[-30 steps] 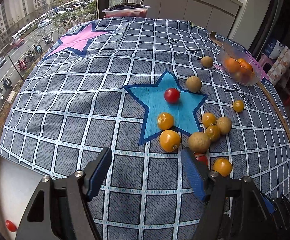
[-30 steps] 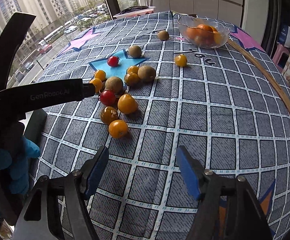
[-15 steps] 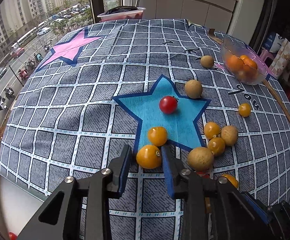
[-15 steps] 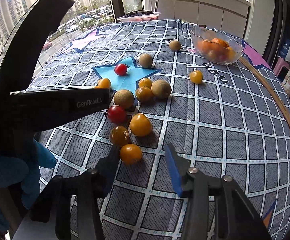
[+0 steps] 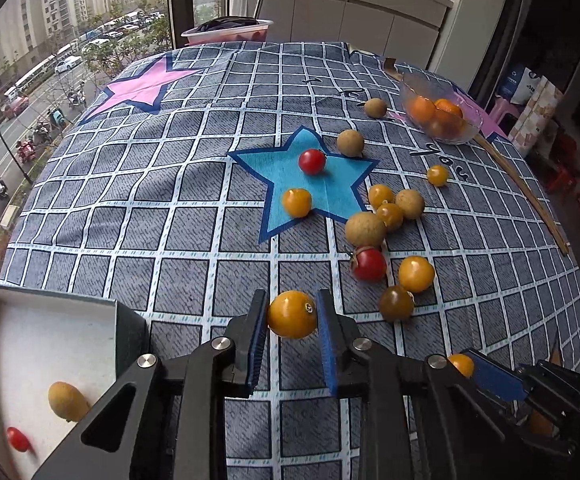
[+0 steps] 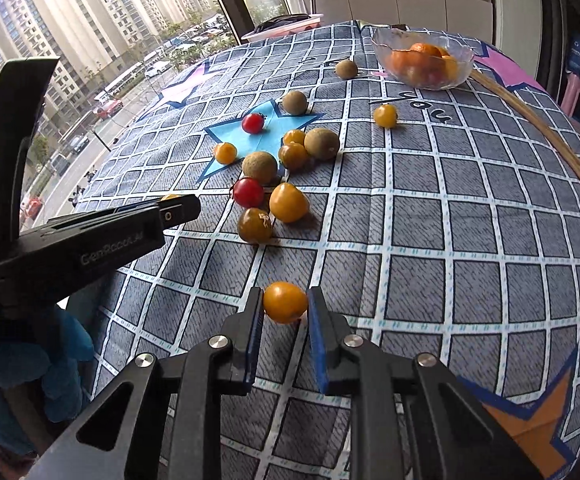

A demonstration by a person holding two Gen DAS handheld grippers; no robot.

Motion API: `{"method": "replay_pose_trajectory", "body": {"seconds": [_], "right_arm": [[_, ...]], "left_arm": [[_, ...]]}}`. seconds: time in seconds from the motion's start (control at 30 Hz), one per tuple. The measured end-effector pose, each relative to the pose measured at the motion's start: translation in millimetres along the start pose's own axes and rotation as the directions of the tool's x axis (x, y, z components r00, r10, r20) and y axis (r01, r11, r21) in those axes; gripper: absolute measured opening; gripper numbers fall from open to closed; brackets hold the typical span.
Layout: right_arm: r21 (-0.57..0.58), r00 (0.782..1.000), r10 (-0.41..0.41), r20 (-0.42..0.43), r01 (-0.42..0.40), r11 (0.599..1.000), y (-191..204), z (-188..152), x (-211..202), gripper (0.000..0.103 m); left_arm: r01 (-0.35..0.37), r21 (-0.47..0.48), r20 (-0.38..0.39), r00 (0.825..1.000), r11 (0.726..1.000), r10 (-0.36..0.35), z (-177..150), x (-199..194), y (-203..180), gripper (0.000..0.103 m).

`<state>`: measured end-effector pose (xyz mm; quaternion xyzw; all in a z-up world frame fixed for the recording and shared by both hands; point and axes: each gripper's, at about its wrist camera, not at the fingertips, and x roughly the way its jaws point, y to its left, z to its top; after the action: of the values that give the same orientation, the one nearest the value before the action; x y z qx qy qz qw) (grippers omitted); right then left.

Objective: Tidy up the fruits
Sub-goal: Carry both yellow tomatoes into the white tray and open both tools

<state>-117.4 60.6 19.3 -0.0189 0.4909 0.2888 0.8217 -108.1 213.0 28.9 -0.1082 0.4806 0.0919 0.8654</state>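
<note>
My left gripper [image 5: 292, 316] is shut on a yellow tomato [image 5: 292, 314] and holds it above the checked cloth. My right gripper [image 6: 284, 304] is shut on another yellow tomato [image 6: 285, 302], also seen at the lower right of the left wrist view [image 5: 461, 364]. Several loose fruits lie around the blue star [image 5: 310, 184]: red tomatoes [image 5: 312, 161] [image 5: 369, 265], yellow tomatoes [image 5: 416, 273] and brown longans [image 5: 365, 229]. A white box [image 5: 50, 344] at lower left holds a longan [image 5: 66, 402] and a red tomato [image 5: 18, 439].
A glass bowl [image 5: 466, 130] with orange fruit stands at the far right, also in the right wrist view [image 6: 386, 46]. A wooden strip [image 6: 546, 136] runs along the right edge of the table. A pink tub [image 5: 226, 34] sits at the far edge by the window.
Both grippers closed on a yellow tomato each and lifted it back from the pile. The left gripper drew toward the white box, which now shows more.
</note>
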Motion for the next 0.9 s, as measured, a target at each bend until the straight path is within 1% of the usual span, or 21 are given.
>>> {"method": "replay_pose_trajectory", "body": {"seconds": [0.23, 0.57, 0.9], "right_arm": [[0.024, 1.0, 0.024, -0.003, -0.024, 0.999, -1, -20, -23, 0.024], [0.02, 1.0, 0.02, -0.021, -0.02, 1.0, 14, -38, -41, 0.024], [-0.03, 0.999, 0.028, -0.016, -0.028, 0.999, 50, -42, -58, 0.024]], "left_arm": [[0.033, 0.015, 0.037, 0.999, 0.999, -0.033, -33, -45, 3, 0.025], [-0.007, 0.032, 0.032, 0.999, 0.999, 0.006, -68, -81, 13, 0.025], [-0.006, 0.018, 0.067, 0.998, 1.0, 0.005, -90, -110, 31, 0.025]]}}
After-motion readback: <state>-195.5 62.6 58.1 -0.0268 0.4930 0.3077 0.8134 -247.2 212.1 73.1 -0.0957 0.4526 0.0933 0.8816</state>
